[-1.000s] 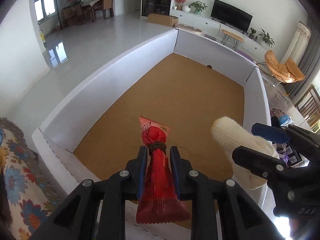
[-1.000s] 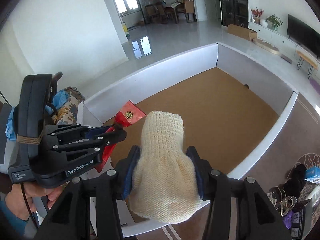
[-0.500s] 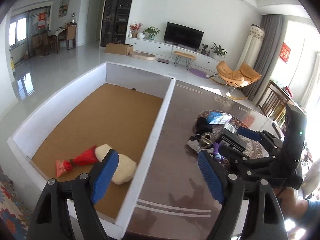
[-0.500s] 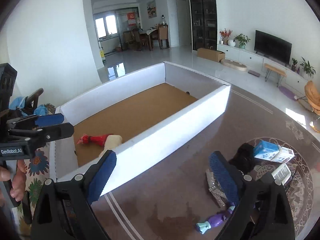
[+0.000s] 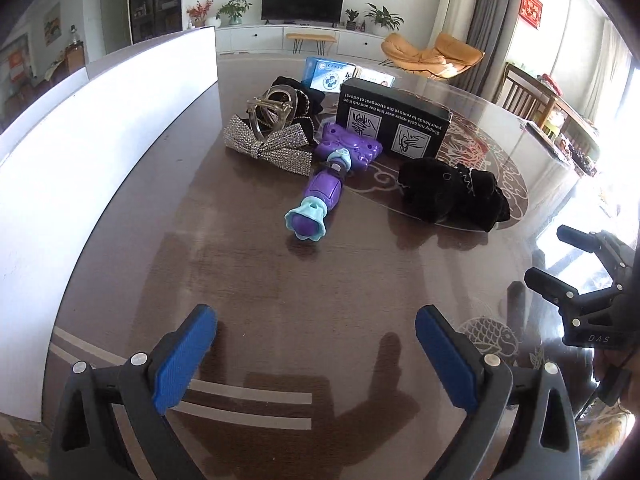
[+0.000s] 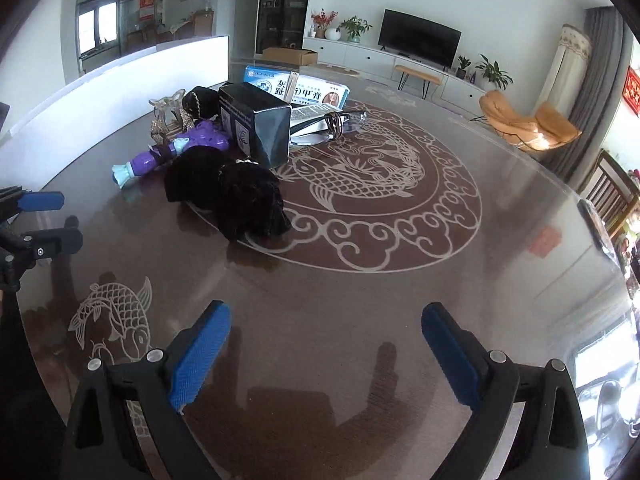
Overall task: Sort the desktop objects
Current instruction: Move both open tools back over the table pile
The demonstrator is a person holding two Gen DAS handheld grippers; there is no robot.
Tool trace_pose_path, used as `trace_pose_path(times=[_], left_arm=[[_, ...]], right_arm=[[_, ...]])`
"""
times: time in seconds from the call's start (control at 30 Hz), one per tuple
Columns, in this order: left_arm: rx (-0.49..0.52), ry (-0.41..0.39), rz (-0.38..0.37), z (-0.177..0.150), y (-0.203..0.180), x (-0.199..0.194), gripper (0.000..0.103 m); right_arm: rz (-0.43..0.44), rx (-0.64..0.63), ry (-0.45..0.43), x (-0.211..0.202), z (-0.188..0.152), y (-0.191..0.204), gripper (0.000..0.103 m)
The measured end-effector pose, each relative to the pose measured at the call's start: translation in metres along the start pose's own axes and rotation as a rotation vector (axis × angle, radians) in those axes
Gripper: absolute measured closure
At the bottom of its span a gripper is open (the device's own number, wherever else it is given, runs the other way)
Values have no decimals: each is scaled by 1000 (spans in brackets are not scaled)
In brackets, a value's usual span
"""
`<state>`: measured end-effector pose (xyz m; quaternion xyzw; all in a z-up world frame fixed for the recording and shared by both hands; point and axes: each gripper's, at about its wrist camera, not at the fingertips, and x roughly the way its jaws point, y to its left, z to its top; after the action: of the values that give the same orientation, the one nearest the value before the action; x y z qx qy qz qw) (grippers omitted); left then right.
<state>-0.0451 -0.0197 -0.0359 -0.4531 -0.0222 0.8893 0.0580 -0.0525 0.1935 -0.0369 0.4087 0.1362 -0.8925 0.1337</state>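
The left gripper (image 5: 316, 354) is empty, its jaws opening; the right gripper (image 6: 326, 354) is held wide — both aimed at the unsorted pile beside the white box (image 5: 100, 128), ready for a pick.

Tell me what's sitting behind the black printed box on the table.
Behind the black printed box lie a blue-and-white medicine carton and a flat clear packet with a dark band around it. The box hides the carton's lower part, so whatever sits directly against its back is unseen.
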Motion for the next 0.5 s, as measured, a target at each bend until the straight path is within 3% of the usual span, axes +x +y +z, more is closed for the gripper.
trace_pose_path(times=[0.23,0.43,0.5], left_arm=[[-61,-16,16,4,8,6,2],[18,-20,108,0,-6,14,0],[15,-17,101,-1,-7,13,0]], right_arm=[[34,-2,20,11,-3,0,6],[39,20,38,16,-1,0,0],[48,28,42,17,-1,-1,0]])
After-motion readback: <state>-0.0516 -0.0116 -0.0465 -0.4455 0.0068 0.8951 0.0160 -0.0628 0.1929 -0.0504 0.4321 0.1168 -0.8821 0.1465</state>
